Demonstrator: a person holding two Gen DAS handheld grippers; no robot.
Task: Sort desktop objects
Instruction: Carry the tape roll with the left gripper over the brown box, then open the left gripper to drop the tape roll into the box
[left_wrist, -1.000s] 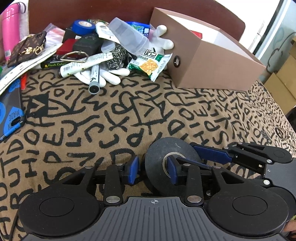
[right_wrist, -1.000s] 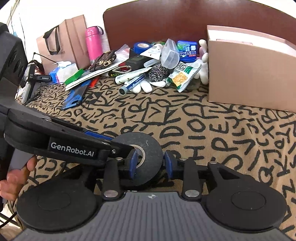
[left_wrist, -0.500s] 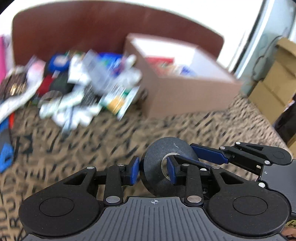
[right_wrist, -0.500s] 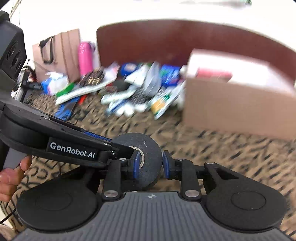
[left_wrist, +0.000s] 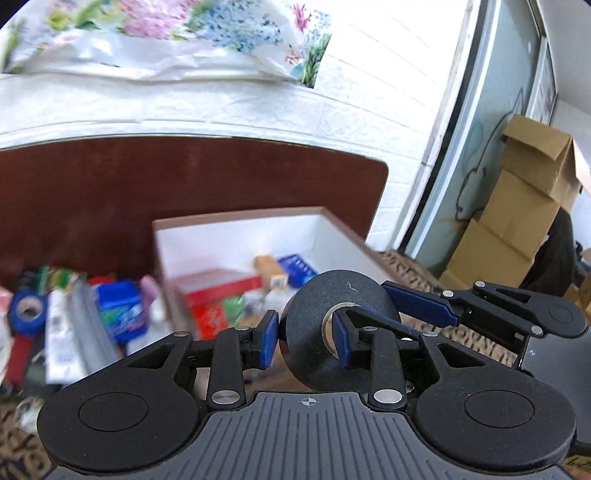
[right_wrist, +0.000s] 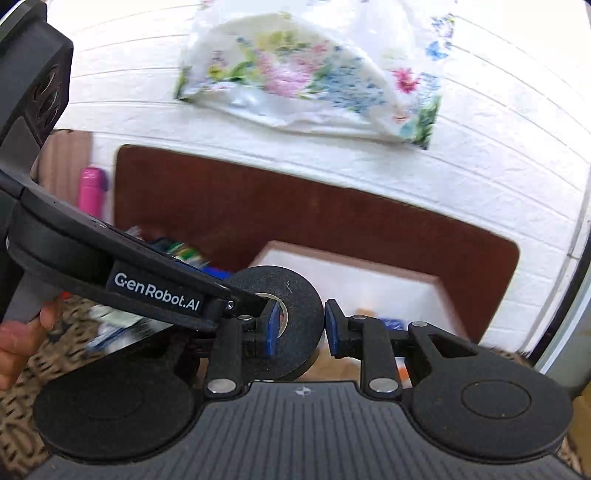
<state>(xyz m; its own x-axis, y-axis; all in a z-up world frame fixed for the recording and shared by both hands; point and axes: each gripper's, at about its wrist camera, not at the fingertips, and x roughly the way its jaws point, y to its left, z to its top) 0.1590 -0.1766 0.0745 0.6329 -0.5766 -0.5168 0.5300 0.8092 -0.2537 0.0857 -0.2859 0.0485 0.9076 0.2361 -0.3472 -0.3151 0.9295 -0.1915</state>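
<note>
Clutter (left_wrist: 74, 317) at left is blurred, labels unreadable; black tape roll (left_wrist: 338, 332), formerly low over the patterned cloth, is now raised before the open box (left_wrist: 236, 240); left gripper (left_wrist: 304, 338) and right gripper (right_wrist: 299, 330) both clamp it through its core.

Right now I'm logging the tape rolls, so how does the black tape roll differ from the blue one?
The black tape roll is held up near the open box, pinched between both grippers; the blue tape roll lies in the pile to the box's left. The black roll looks larger, though it is nearer the camera. Both are rings with open cores.
</note>
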